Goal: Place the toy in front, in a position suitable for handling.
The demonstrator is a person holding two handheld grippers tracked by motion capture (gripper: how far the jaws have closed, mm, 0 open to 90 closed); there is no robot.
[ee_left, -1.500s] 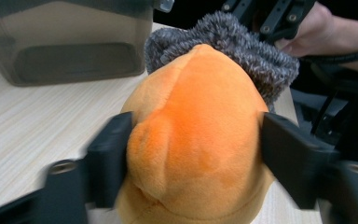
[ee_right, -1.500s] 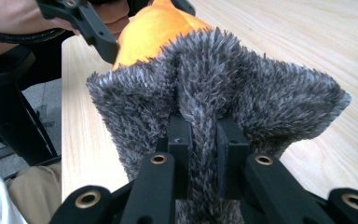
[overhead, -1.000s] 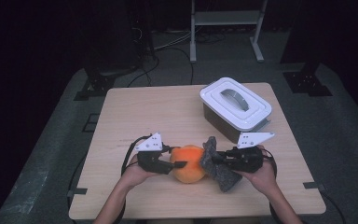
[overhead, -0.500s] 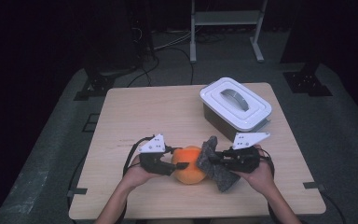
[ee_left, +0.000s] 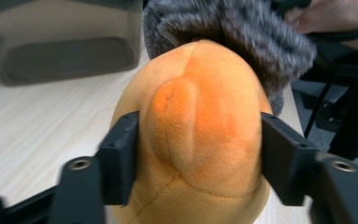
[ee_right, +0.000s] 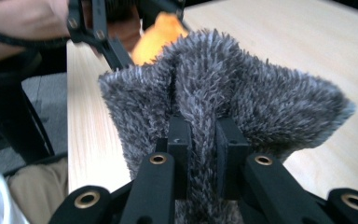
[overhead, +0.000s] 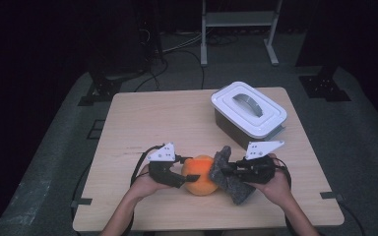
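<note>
No text, label, brand, number or sign can be read in any of the views. The pale wooden table [overhead: 152, 123], the grey rectangular box with a white handled lid [overhead: 248, 110] at the upper right of the table, the round orange plush toy [ee_left: 200, 140] and the grey shaggy cloth [ee_right: 223, 102] all have plain surfaces without print. The white three-cornered plates on the two black handheld grippers, at the lower middle of the high view, carry a few small dark dots, which are too small to tell as marks or writing.
</note>
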